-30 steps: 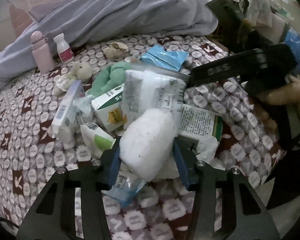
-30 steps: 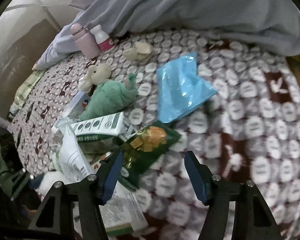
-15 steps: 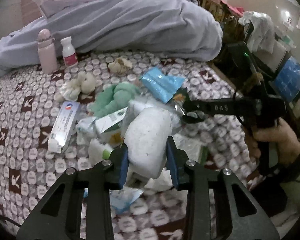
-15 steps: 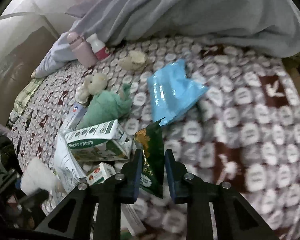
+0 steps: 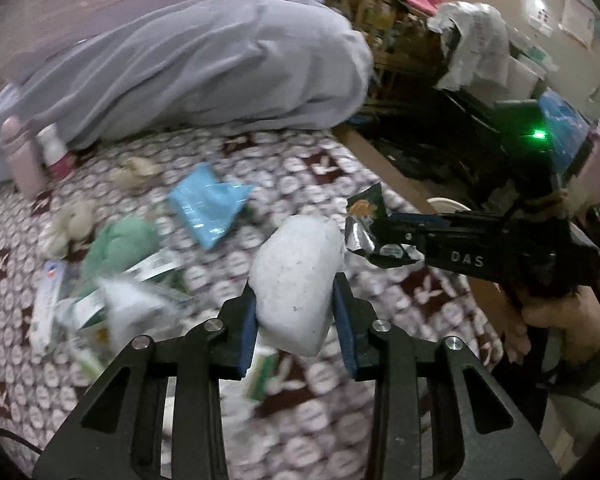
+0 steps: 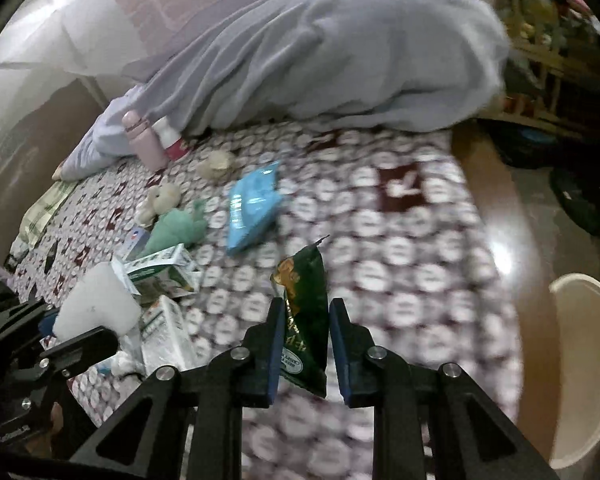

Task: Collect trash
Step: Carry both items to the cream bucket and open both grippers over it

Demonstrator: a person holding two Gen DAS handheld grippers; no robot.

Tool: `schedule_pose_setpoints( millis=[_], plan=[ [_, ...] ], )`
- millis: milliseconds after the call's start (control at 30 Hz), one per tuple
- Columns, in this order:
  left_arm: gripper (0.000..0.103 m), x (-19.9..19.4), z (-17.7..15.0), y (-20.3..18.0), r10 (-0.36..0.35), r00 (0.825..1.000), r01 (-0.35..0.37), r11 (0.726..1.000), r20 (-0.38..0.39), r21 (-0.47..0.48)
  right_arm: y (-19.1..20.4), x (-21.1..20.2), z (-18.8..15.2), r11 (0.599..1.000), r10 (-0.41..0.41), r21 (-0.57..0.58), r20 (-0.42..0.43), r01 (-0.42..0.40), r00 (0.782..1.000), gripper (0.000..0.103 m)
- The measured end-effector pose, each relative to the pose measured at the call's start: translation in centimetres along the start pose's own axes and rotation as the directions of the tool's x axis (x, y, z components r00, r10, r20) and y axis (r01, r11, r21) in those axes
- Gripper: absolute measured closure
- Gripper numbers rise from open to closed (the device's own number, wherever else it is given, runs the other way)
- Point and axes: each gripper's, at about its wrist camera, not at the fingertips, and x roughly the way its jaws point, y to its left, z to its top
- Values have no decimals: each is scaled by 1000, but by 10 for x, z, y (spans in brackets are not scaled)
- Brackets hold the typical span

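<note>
My left hand-held gripper (image 5: 296, 312) is closed on a white foam-like lump (image 5: 298, 280), its blue pads pressing both sides, and holds it up off the bed (image 5: 340, 168). My right hand-held gripper (image 6: 303, 332) is clamped narrowly on a dark green snack wrapper (image 6: 304, 300), which stands upright between the pads with its torn top pointing away from me; in the left wrist view the same wrapper (image 5: 370, 232) hangs crumpled at that gripper's tip, just beside the white lump. Below, on the patterned bedspread, more trash lies in a loose pile: a blue plastic packet (image 6: 252, 204), a green-and-white carton (image 6: 164, 270), a white box (image 6: 168, 336) and a toothpaste-like tube (image 5: 48, 300). A green plush toy (image 6: 178, 228) and a cream plush toy (image 6: 160, 200) lie near them, with a pink bottle (image 6: 144, 140) and a white bottle (image 6: 168, 136) against the grey blanket (image 6: 320, 52). A cream bin (image 6: 584, 360) stands on the floor at the right.
</note>
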Motion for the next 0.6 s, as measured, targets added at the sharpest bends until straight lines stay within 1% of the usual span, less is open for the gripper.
schedule_pose_setpoints(
  millis=[333, 433, 600],
  plan=[
    [71, 43, 23, -79, -45, 998, 48, 996, -43, 69, -86, -57, -21, 990, -99, 105, 56, 93, 994, 82],
    [71, 53, 30, -101, -72, 996, 76, 994, -56, 83, -115, -73, -30, 982, -135, 145, 61, 125, 989, 82],
    [71, 79, 40, -141, -118, 989, 127, 986, -87, 107, -166, -91, -51, 955, -192, 241, 49, 175, 980, 82]
  ],
)
